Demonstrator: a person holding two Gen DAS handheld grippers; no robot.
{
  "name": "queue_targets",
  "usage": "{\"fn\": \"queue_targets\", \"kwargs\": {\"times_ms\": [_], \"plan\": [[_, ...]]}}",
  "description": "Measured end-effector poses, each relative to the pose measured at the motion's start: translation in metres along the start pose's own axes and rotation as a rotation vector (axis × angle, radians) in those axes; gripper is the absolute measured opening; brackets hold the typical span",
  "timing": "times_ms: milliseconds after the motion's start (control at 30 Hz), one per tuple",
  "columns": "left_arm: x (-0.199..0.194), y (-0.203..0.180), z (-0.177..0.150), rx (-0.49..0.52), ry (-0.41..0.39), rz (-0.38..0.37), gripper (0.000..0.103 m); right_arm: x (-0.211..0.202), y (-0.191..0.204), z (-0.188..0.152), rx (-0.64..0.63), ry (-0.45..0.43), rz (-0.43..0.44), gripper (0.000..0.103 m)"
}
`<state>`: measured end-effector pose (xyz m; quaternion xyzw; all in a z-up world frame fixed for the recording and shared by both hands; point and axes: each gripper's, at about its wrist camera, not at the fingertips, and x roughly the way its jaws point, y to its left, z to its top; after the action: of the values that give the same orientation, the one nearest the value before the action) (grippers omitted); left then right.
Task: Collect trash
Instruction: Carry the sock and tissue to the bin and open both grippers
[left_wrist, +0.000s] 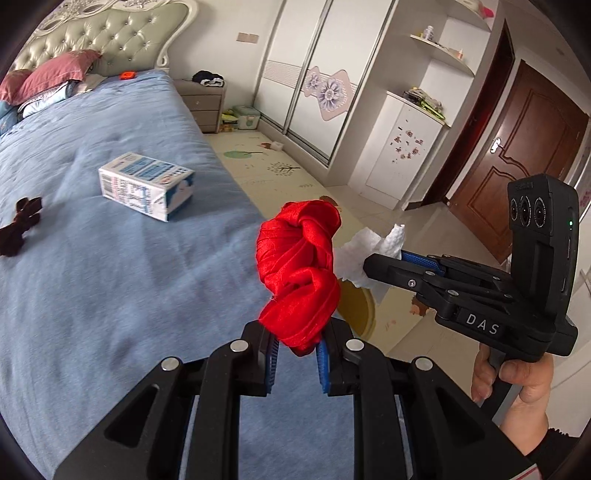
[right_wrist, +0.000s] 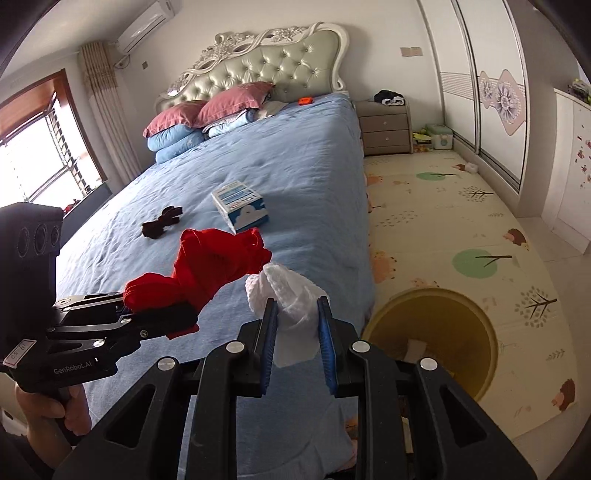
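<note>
Red cloth (left_wrist: 301, 273), knotted into a loose bundle, stands up out of the left gripper (left_wrist: 295, 354), whose jaws are pinched tight on its lower tail. It looks soft, light and rather slick, like satin, so the hold on one bunched end seems sound enough, though the free knot above will likely flop and swing as the hand travels. Just beside it on the right, the right gripper (left_wrist: 384, 260) has its jaws closed narrowly on a crumpled white tissue (left_wrist: 364, 251). In the right wrist view that tissue (right_wrist: 291, 302) sits wedged between the blue pads (right_wrist: 271, 332), a good part of it bulging out ahead of them. It is very light and limp, and it tears rather than slips, so a gentle pinch across the thick crumpled middle suits it best.

Both pieces hang over the near edge of the blue bed (left_wrist: 110, 277). Farther right, down on the patterned floor mat (right_wrist: 461, 229), stands a round yellow bin (right_wrist: 480, 332) with its mouth open, probably the place for both. Neither item weighs enough to fall straight, so letting go low over the opening would be wise.

Back on the bed lie a white and blue carton (left_wrist: 147, 184) and a small dark brown scrap (left_wrist: 20, 225), untouched.
</note>
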<state>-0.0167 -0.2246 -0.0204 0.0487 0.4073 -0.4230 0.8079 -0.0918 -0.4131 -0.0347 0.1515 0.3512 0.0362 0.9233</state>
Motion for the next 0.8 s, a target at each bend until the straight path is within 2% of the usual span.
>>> {"fn": "queue_targets", "kwargs": {"times_ms": [367,500,633,800], "plan": [[0.077,-0.069,0.02,0.086,0.13,-0.098,0.018,-0.039,-0.087,-0.027,0.146,-0.045,-0.117,0.022],[0.103,-0.089,0.03,0.12,0.169,-0.108,0.018,-0.046,-0.117,-0.038,0.199,-0.055,-0.173,0.022],[0.13,-0.104,0.039,0.139,0.225,-0.125,0.018,-0.046,-0.14,-0.048,0.234,-0.055,-0.224,0.022],[0.171,-0.107,0.049,0.125,0.313,-0.132,0.018,-0.032,-0.164,-0.057,0.281,-0.022,-0.23,0.022]]}}
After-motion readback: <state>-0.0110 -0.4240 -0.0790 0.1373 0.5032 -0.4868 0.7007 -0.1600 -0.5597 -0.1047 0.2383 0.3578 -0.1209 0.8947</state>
